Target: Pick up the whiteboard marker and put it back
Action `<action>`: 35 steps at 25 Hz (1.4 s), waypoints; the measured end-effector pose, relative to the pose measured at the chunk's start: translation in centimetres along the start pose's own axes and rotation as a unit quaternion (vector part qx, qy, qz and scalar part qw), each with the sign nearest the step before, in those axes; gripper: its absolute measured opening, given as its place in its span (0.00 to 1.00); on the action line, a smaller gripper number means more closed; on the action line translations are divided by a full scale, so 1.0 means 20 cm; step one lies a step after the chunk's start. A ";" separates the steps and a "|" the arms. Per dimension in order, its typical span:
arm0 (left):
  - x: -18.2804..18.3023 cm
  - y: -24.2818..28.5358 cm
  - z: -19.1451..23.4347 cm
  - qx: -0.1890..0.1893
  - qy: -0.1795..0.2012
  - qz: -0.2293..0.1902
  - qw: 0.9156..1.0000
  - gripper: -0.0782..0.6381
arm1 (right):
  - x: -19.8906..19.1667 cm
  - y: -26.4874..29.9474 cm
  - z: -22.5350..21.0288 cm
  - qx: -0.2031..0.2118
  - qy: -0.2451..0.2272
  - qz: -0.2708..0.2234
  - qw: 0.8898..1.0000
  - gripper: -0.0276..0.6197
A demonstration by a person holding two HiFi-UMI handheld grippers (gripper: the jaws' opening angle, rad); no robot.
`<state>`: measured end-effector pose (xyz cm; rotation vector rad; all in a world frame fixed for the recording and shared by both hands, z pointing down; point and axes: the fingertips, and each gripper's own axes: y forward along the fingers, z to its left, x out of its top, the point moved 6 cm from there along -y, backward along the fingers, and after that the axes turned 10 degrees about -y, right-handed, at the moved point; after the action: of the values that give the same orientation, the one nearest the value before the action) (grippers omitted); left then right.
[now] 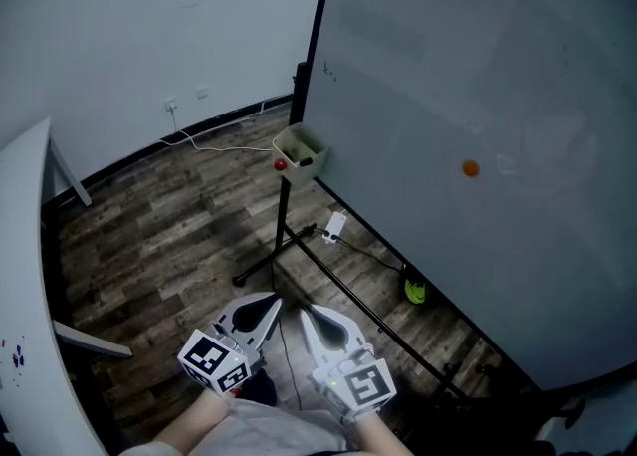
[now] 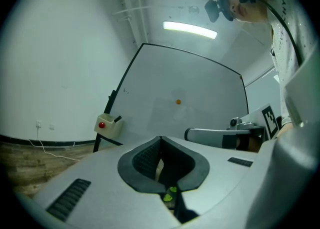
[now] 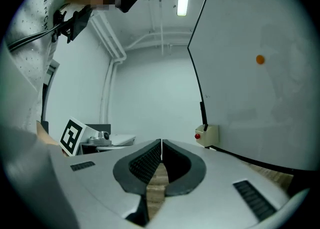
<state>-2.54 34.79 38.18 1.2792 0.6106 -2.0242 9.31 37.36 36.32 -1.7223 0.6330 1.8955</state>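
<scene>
A beige box point(image 1: 302, 150) hangs at the whiteboard's point(image 1: 478, 96) lower left corner, with a red round piece point(image 1: 281, 164) on its front. A dark marker point(image 2: 117, 119) pokes out of that box point(image 2: 109, 126) in the left gripper view. My left gripper point(image 1: 274, 302) and right gripper point(image 1: 307, 312) sit side by side low in the head view, well short of the box. Both are shut with nothing between their jaws. The right gripper view shows the box point(image 3: 207, 134) ahead to the right.
The whiteboard stands on a black frame with legs point(image 1: 299, 245) spread over the wooden floor. A white plug block point(image 1: 335, 225), cables and a green object point(image 1: 415, 292) lie under it. An orange dot point(image 1: 470, 168) sits on the board. A white table point(image 1: 25, 275) is at left.
</scene>
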 end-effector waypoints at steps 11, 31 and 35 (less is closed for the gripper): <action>0.15 0.18 0.48 -0.020 -0.018 0.015 1.000 0.13 | -0.07 0.51 -0.14 -0.026 0.019 0.041 0.999 0.07; 0.23 0.31 0.84 -0.024 -0.023 0.013 0.999 0.13 | -0.15 0.82 -0.28 -0.042 0.026 0.044 0.998 0.07; 0.24 0.38 0.83 -0.029 -0.013 0.020 0.999 0.13 | -0.14 0.85 -0.33 -0.045 0.021 0.034 0.998 0.07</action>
<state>-8.34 16.93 40.39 1.2194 0.6219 -1.9744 3.74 19.88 38.65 -1.8221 0.6375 1.9675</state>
